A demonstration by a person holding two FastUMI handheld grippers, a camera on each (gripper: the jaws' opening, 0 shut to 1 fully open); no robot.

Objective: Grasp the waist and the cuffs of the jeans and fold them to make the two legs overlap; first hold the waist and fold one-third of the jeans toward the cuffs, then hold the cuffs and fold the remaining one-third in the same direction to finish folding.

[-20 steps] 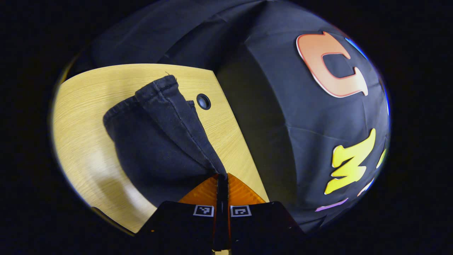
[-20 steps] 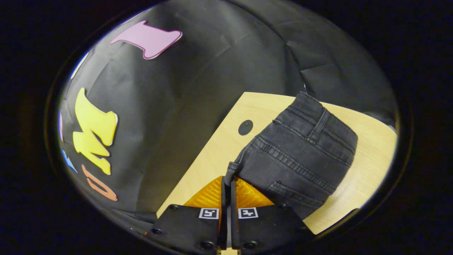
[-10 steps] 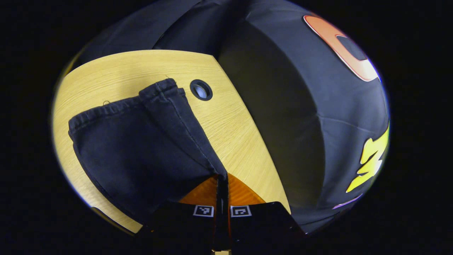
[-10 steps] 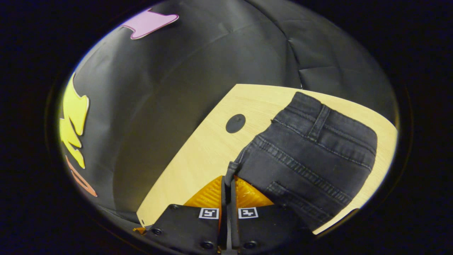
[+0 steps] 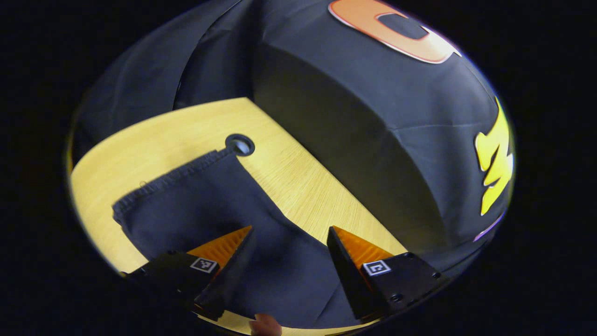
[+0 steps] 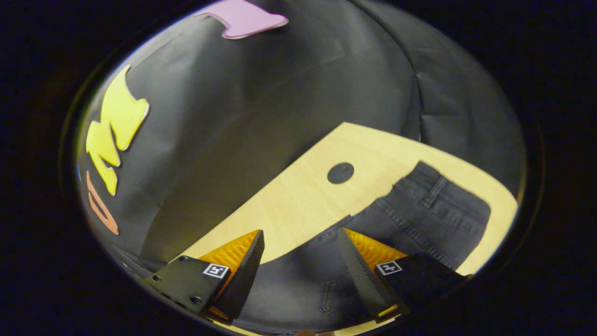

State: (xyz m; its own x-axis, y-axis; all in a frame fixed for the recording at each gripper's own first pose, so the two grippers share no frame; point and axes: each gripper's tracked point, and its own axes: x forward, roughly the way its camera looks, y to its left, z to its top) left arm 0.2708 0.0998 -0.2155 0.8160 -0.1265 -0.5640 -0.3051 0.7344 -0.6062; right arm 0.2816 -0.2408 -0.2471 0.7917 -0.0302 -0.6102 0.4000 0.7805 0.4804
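Left gripper view: the left gripper (image 5: 289, 238) stands with its jaws wide apart above the jeans (image 5: 196, 205), clamping nothing. The dark jeans lie flat on the table (image 5: 298, 177), their stitched cuff edge (image 5: 172, 176) reaching a round cable hole (image 5: 239, 144) near the table's far edge. A fingertip (image 5: 266, 324) shows at the bottom.

Right gripper view: the right gripper (image 6: 298, 242) is likewise spread open over the jeans (image 6: 419, 214), gripping nothing. The waistband (image 6: 447, 193) with a belt loop lies toward the table's (image 6: 298, 200) far right corner, just beside a round cable hole (image 6: 340, 172).
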